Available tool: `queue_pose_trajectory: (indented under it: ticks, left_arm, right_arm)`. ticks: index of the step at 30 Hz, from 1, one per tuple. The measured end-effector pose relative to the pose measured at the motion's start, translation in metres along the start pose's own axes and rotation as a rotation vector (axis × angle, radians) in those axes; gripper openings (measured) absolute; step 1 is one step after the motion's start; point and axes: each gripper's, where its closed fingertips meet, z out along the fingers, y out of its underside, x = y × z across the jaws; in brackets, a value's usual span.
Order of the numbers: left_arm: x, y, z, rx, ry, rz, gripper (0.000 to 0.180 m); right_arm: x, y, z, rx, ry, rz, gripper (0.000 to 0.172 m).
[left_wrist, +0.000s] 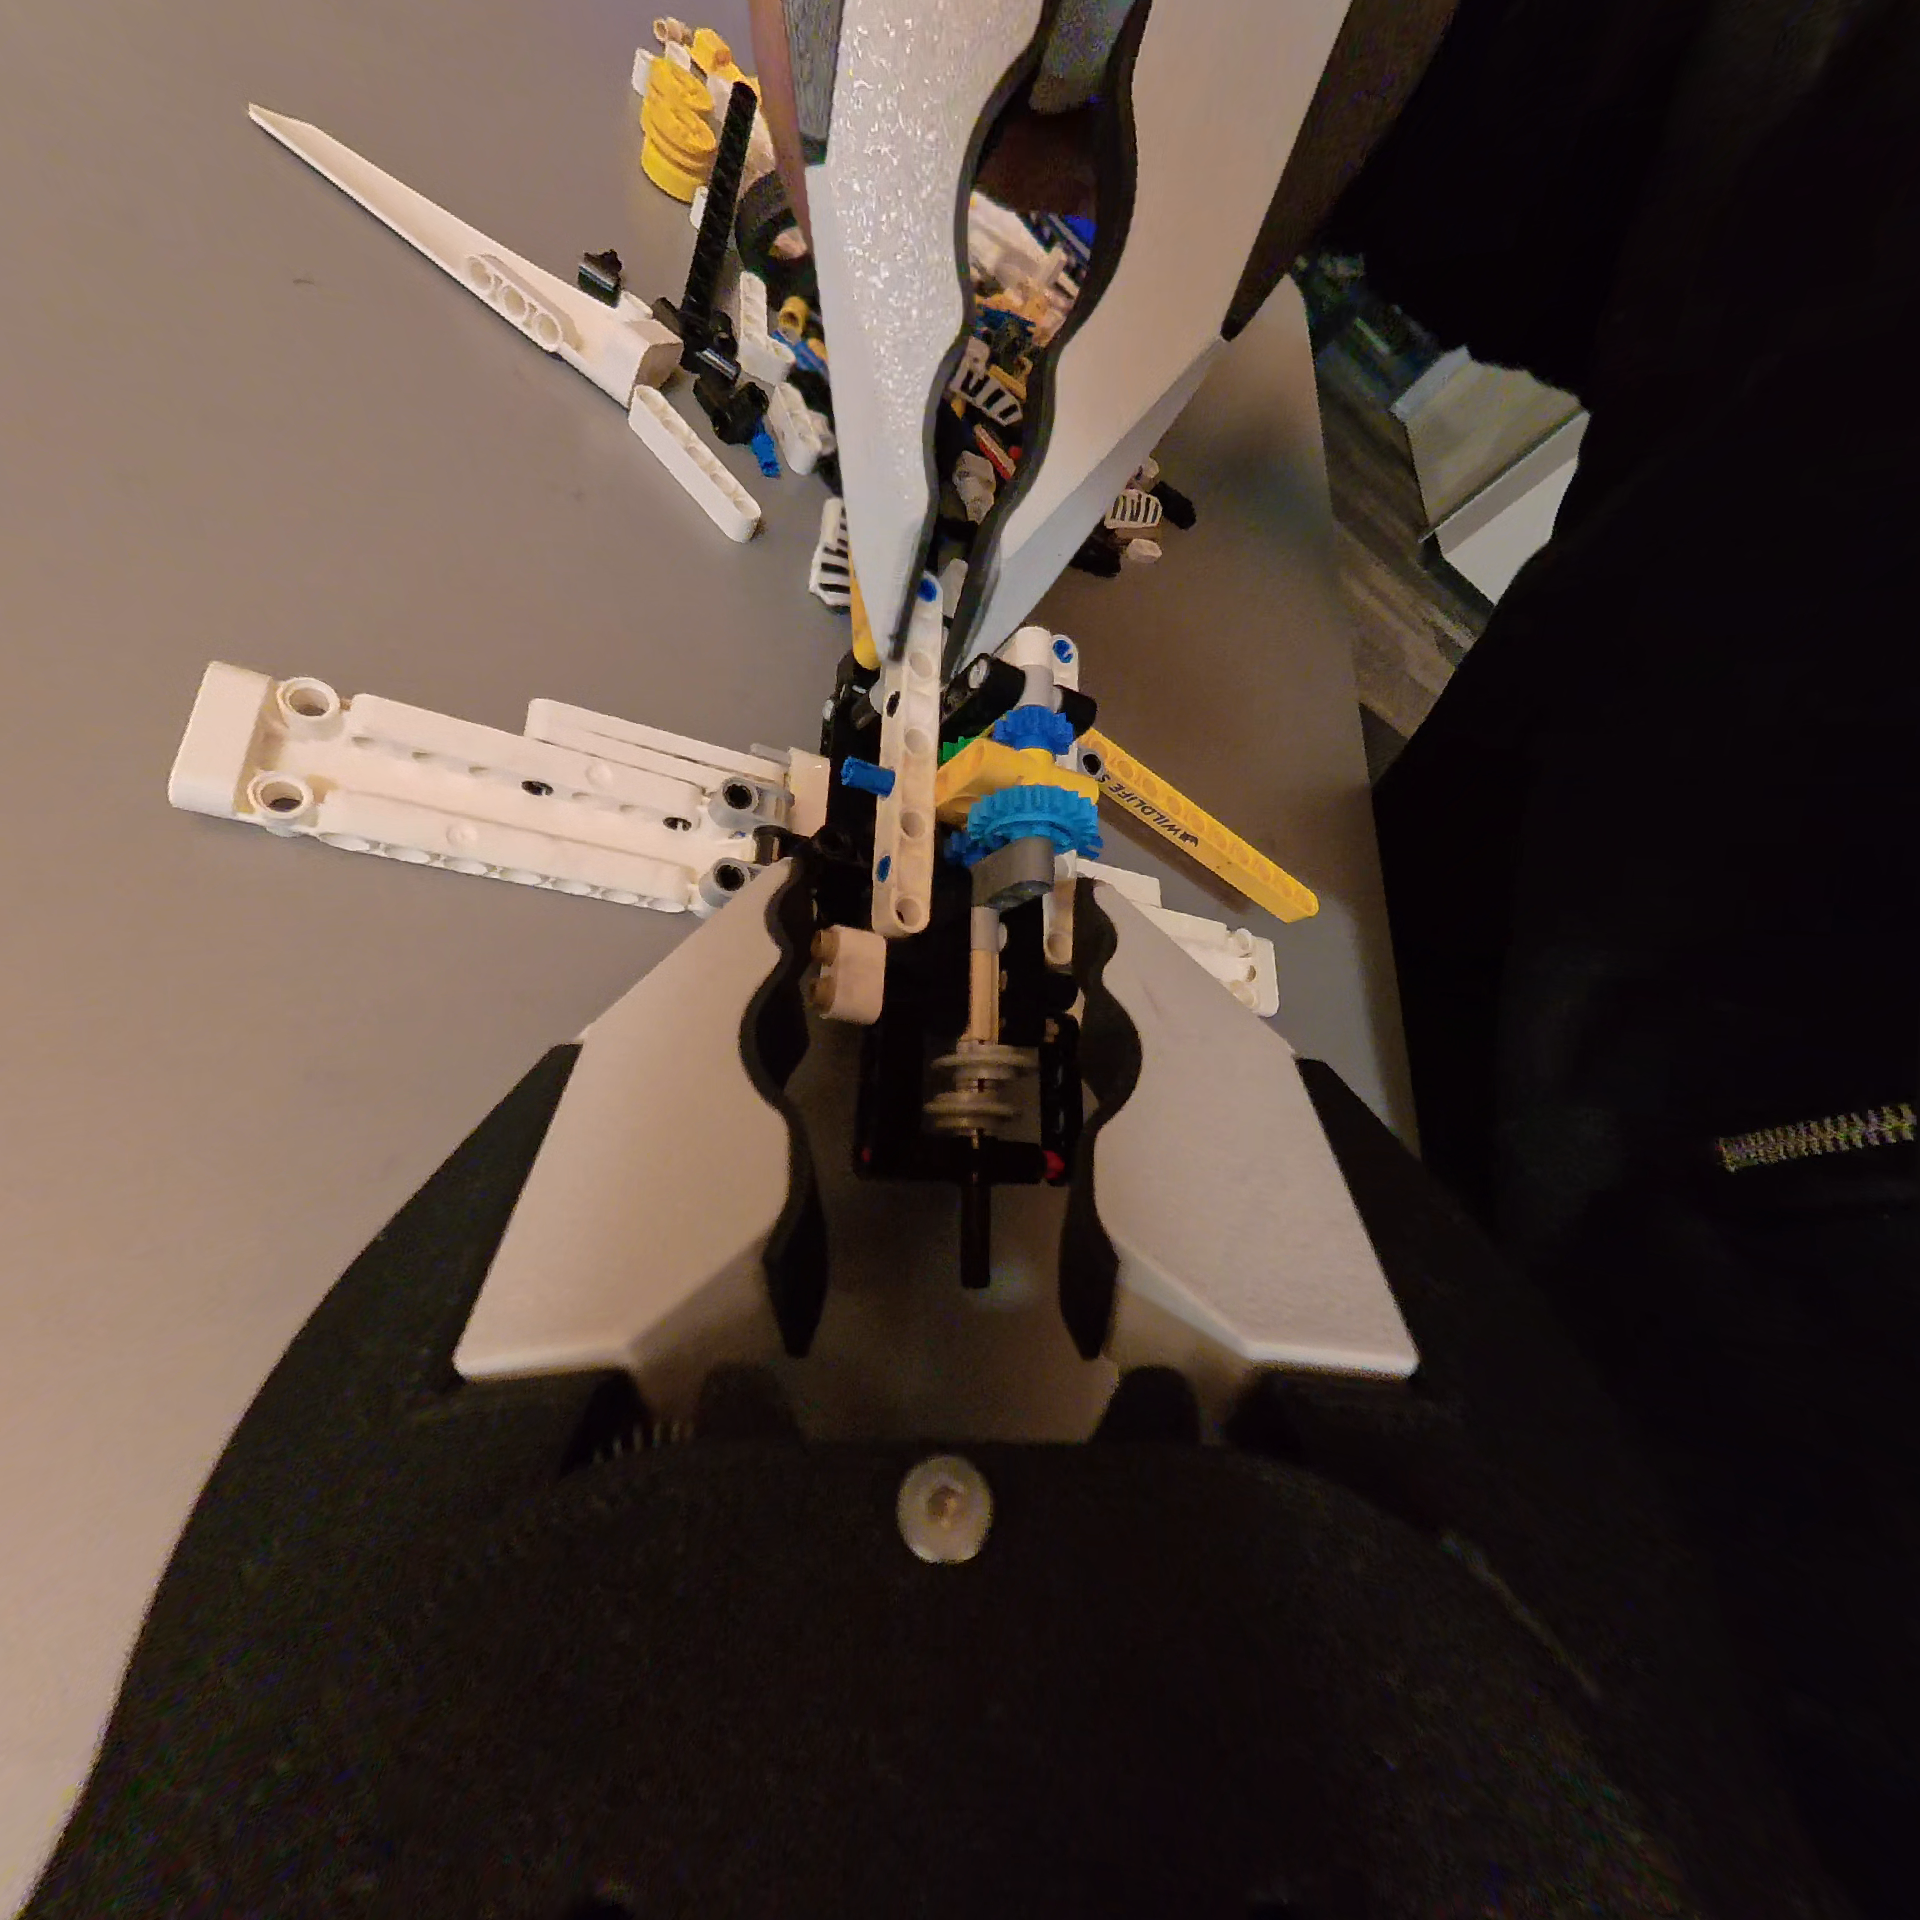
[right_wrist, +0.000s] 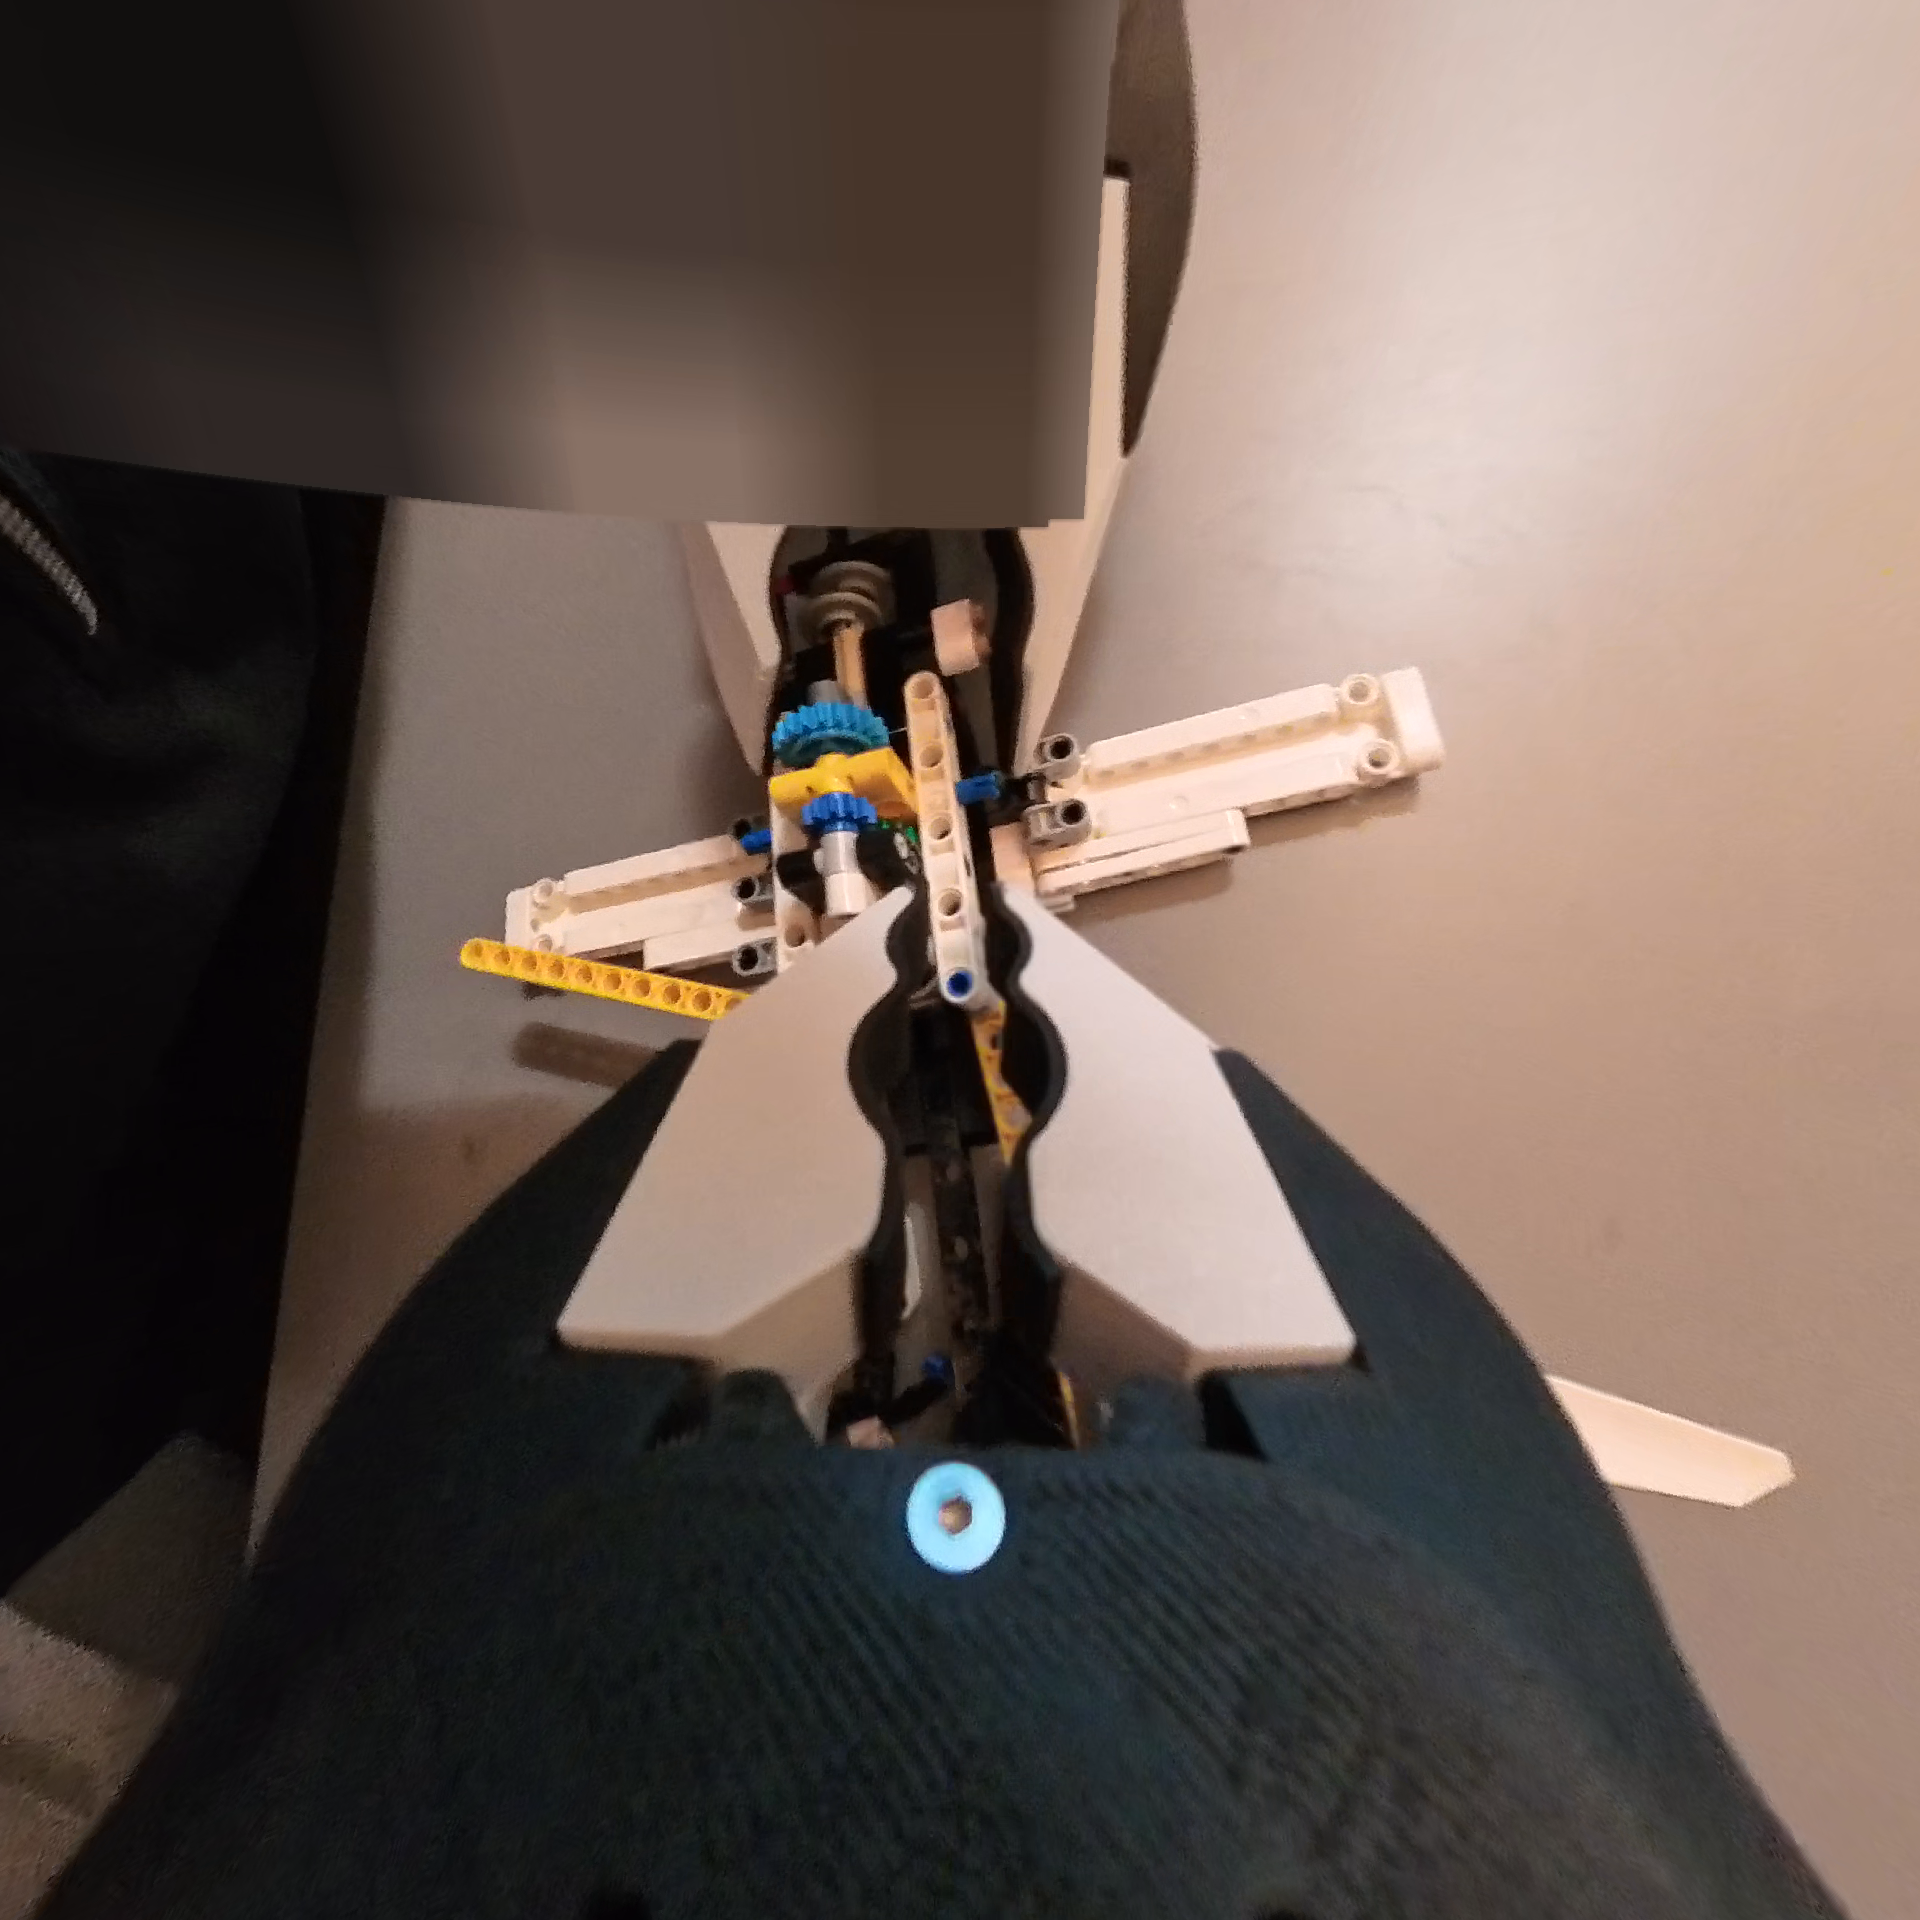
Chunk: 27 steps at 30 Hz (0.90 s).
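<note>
Yellow beam (left_wrist: 1195, 831) with black printed lettering juts from a toy brick model (left_wrist: 935, 831) on the grey tabletop (left_wrist: 312, 1143). Left tongs (left_wrist: 940, 894) clamp the model's black frame (left_wrist: 966, 1101). Right tongs (right_wrist: 958, 951) pinch its white holed beam (right_wrist: 940, 831). Loose bricks (left_wrist: 748, 312) lie heaped behind.

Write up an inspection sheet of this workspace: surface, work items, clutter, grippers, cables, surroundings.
Surface: plain grey tabletop.
Work items: toy-brick model with blue gears, white wing panels and a yellow beam, standing on the table.
Clutter: heap of loose brick parts, long white pointed panel.
Grippers: left gripper straddles the model's black body, contact unclear; right gripper pinches the upper end of a white holed beam.
Cables: nothing seen.
Surroundings: person's dark clothing with a zip.
</note>
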Motion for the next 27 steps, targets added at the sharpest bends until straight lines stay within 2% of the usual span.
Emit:
queue_pose_trajectory:
  ticks: [6,9,12,15,21,22,24,26,27]
  left_arm:
    - [0.001,0.001,0.001,-0.006,0.006,0.007,0.048]
    - [0.002,0.001,0.001,-0.009,0.009,0.008,0.048]
    - [0.001,0.001,0.001,-0.006,0.009,0.005,0.048]
    - [0.000,0.000,0.000,0.003,0.001,-0.004,0.048]
    - [-0.002,0.000,-0.001,0.008,-0.020,0.004,0.047]
    - [-0.002,0.000,0.000,0.007,-0.021,0.006,0.047]
    - [-0.001,0.000,0.000,0.006,-0.020,0.010,0.047]
    - [-0.001,0.000,0.000,0.005,-0.022,0.013,0.047]
    - [-0.001,0.000,0.000,0.004,-0.024,0.016,0.047]
  right_arm:
    - [-0.001,0.002,0.001,-0.135,-0.067,-0.016,0.007]
    - [0.008,0.004,0.001,-0.218,-0.105,0.031,0.027]
    - [0.009,0.004,0.003,-0.282,-0.147,0.073,0.029]
    - [0.017,0.005,0.002,-0.327,-0.087,0.061,0.042]
    - [0.023,0.003,-0.003,-0.369,0.001,0.026,0.042]
    - [0.024,0.002,-0.003,-0.369,0.013,0.009,0.038]
    - [0.016,0.002,0.000,-0.371,-0.035,-0.001,0.036]
    - [0.008,0.004,0.001,-0.383,-0.101,0.027,0.026]
    - [0.011,0.004,0.001,-0.383,-0.091,0.026,0.031]
